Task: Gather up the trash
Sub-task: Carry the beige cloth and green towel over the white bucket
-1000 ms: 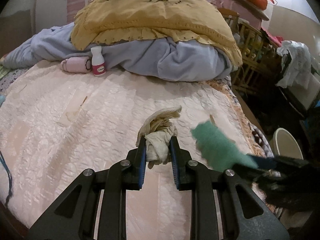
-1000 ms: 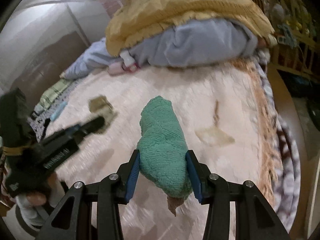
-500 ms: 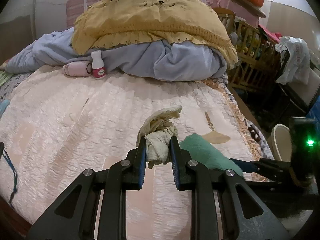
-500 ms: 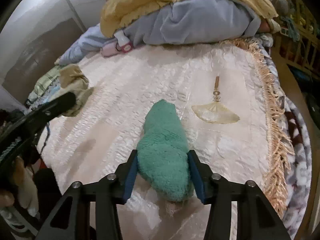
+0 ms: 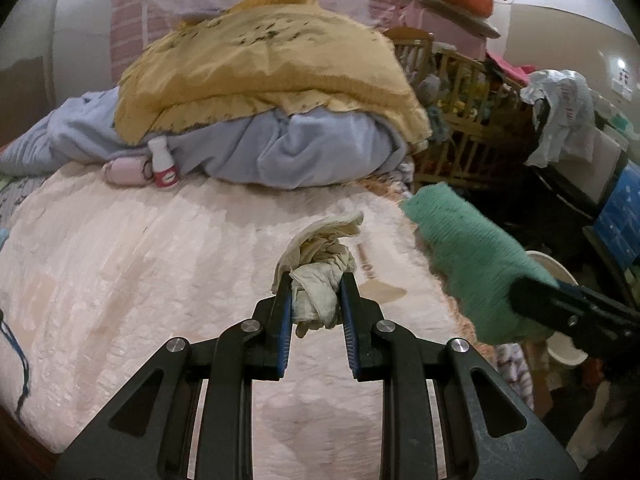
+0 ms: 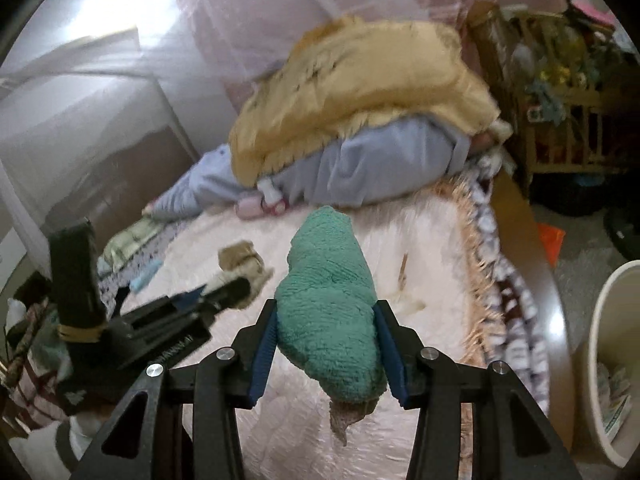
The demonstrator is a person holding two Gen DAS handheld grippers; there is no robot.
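Tools both loaded — our left tool clamps the cream rag, right tool the green cloth; we'd swing steadily toward the bin, lower right.

Off-white bin cut by the right edge; crib clutter blurred.

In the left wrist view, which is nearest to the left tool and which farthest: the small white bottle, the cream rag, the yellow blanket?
1. Cream rag: clamped in the left tool.
2. Small white bottle: far left on the bed, against the bedding pile.
3. Yellow blanket: on top of that pile, behind the bottle.
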